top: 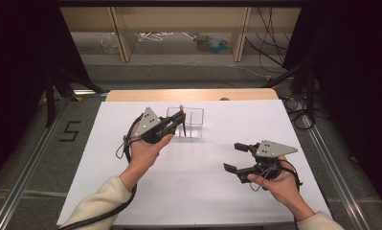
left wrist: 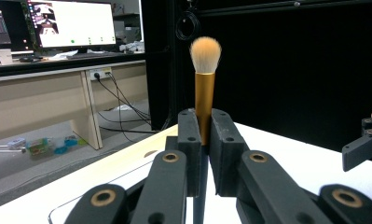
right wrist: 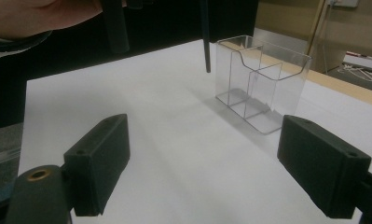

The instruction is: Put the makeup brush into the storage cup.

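1. The left gripper point(top: 179, 120) is held above the white table point(top: 193, 191), the forearm rising from the lower left, and its tips reach to the near left edge of the clear organizer point(top: 191, 122).
2. Its jaws are clamped on the makeup brush point(top: 182, 117), which stands upright just in front of the organizer's left end.
3. The left gripper view shows what the high view cannot: the gold ferrule point(left wrist: 204, 100) pinched between the pads point(left wrist: 189, 140), the pale bristle head point(left wrist: 205, 54) pointing up.
4. The right gripper view shows the brush's dark handle tip point(right wrist: 205, 46) hanging clear of the table, just left of the organizer point(right wrist: 263, 79), whose compartments are visible.
5. The right gripper point(top: 236, 158) is held low, well to the right of the organizer and nearer the person, pointing left.
6. Its jaws stand wide apart with nothing between them.
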A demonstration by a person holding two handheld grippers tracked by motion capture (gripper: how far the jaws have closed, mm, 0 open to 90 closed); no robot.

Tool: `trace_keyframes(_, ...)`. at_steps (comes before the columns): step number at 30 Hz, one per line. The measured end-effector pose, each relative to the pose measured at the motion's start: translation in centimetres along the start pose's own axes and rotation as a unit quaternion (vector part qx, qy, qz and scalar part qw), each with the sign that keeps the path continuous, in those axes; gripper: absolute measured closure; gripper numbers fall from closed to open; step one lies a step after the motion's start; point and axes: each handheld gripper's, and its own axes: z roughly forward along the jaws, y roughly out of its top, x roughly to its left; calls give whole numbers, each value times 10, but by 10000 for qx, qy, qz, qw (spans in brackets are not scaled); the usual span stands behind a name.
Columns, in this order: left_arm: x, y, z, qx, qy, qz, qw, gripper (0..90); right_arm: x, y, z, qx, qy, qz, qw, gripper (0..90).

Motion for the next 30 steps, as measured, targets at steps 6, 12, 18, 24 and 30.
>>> trace_keyframes(6, 1, 1, 2, -51, -6, -28, 10000, 833, 0, 0, 0, 16, -8, 11, 10000, 176)
trace_keyframes(12, 3, 4, 3, -71, 8, -14, 10000, 832, 0, -1, 0, -9, -31, 15, 10000, 176)
trace_keyframes(18, 5, 6, 5, -106, 15, 4, 9999, 833, 0, -1, 0, 1, -1, 30, 10000, 176)
trace_keyframes(24, 6, 6, 6, -105, 20, 74, 9999, 833, -1, -1, 0, -23, -24, 21, 10000, 176)
trace_keyframes(30, 7, 7, 7, -77, 53, 45, 9999, 833, -1, -1, 1, -26, -1, 23, 10000, 176)
